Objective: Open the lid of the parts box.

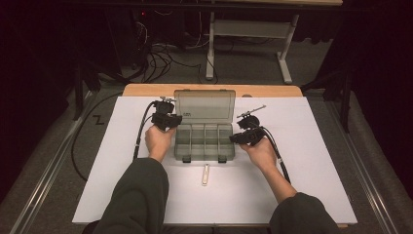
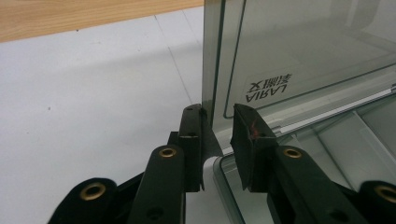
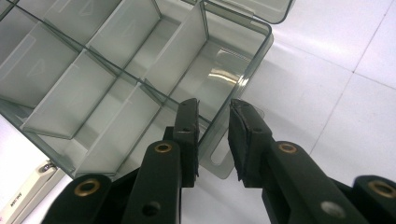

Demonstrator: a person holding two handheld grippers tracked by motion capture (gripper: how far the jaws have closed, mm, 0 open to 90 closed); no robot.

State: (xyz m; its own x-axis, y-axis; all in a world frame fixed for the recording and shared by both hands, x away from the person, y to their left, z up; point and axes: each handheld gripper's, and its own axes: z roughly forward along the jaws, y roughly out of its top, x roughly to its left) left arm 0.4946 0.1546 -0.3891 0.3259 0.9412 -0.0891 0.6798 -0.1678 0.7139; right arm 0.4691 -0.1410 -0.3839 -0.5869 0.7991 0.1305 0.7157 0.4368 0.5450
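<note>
box: smoke-grey clear plastic compartment box (image 1: 204, 141) lying open, lid (image 2: 299, 56) standing upright
left gripper (image 2: 218, 122): jaws straddling the lid's edge, unclenched
right gripper (image 3: 214, 122): jaws straddling the box's side wall, unclenched

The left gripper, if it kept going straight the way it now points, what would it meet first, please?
Most likely the organizer box's raised lid: the left gripper has its jaws either side of the lid's edge, a gap showing at one pad.

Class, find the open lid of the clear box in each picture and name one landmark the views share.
High view: lid top centre, standing behind the tray.
Left gripper view: lid upper right, its edge between the jaws.
Right gripper view: lid at the top edge.
Shared landmark: white mat.
</note>
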